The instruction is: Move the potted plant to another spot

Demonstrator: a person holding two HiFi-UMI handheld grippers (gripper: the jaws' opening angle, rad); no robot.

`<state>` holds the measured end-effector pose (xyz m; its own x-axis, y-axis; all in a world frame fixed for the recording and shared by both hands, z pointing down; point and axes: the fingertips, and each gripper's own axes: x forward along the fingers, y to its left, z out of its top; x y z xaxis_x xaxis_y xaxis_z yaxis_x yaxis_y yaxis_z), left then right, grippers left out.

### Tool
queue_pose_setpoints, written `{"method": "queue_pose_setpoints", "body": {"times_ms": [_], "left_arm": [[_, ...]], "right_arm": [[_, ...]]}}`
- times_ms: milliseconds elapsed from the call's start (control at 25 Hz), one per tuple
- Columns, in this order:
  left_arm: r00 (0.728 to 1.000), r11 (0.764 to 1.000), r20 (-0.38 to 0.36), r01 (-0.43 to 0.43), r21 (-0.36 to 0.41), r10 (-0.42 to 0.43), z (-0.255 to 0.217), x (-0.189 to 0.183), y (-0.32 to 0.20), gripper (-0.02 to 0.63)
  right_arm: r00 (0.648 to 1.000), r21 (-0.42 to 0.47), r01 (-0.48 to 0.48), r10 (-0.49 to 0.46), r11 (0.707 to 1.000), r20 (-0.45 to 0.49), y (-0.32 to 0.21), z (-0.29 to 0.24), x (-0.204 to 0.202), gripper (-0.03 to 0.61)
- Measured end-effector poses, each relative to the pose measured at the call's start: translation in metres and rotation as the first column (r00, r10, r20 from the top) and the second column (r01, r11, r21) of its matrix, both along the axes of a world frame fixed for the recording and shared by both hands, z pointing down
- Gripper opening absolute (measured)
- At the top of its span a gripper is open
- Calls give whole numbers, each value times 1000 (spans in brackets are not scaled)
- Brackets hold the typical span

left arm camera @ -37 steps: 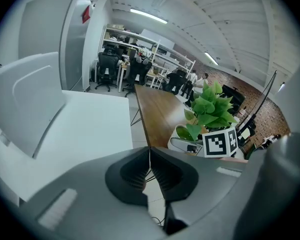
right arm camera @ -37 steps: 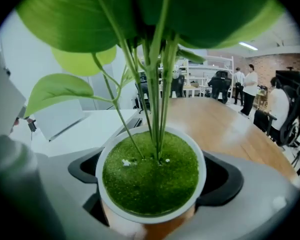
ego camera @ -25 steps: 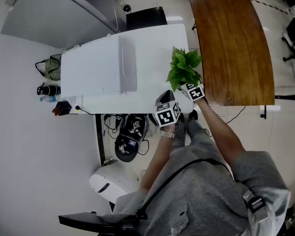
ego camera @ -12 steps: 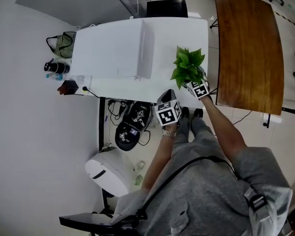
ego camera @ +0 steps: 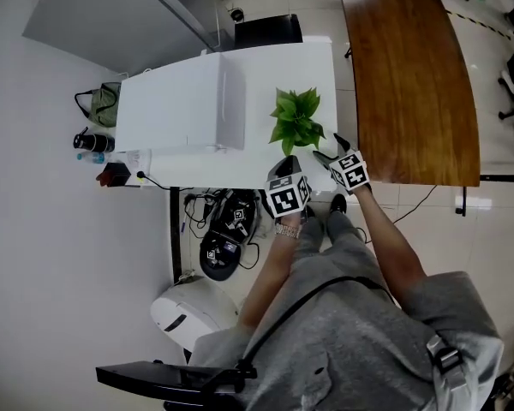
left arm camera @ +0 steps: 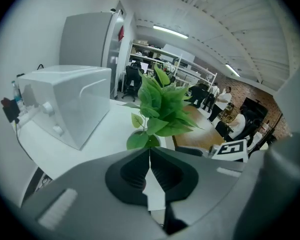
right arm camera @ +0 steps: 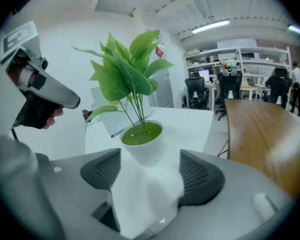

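The potted plant [ego camera: 295,120], green leaves in a white pot [right arm camera: 145,143], stands upright on the white table [ego camera: 317,67] near its front right corner. My right gripper [ego camera: 325,147] sits just right of the plant and apart from it. Its jaws [right arm camera: 149,158] are closing, with the pot just ahead of the pads and nothing pressed between them. My left gripper [ego camera: 284,171] hovers at the table's front edge, below the plant. In the left gripper view the left gripper's [left arm camera: 150,153] pads meet with nothing held, and the leaves [left arm camera: 162,106] rise beyond them.
A large white box-shaped appliance [ego camera: 184,114] fills the table's left half. A brown wooden table [ego camera: 411,84] stands to the right across a narrow gap. Bags [ego camera: 223,247] and cables lie under the white table's front; a white bin [ego camera: 184,319] stands nearer me. People sit far off.
The right gripper was up against the plant at the table's right edge; now it has drawn back to the right, leaving the plant standing further in from the edge. Left gripper stays shut.
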<state>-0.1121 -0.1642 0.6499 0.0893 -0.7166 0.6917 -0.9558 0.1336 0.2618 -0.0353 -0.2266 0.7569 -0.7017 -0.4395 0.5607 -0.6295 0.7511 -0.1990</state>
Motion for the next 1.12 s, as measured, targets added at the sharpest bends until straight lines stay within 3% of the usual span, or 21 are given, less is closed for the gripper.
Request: {"method": "queue_pose_setpoints", "body": {"times_ms": [160,360,520,640,800,1120], "left_arm": [[997,997,-1,-72,39,72,-8,22,-1,20],[985,980,-4,-174,97,175,-37,34,34,20],[981,976,-15,-189,106,192,-46,20,88,20],[977,973,-6,-211,90,213,-41,9,117,20],[974,971,40,-227,82,224,-42,-6,140,20],[970,963,53,-241,118,237,-59,13,138,21]], "right_arm": [[990,-7,-141,141,990,29,22,-22,42,2],[962,-24,-266,267,964,63,75,-73,39,2],[939,-39,-338,340,940,60,134,-107,12,2],[943,-52,-330,332,942,14,172,-117,-14,1],[951,-68,-304,307,950,30,198,-132,-39,2],[963,-42,-270,271,962,11,197,-156,-27,0]]}}
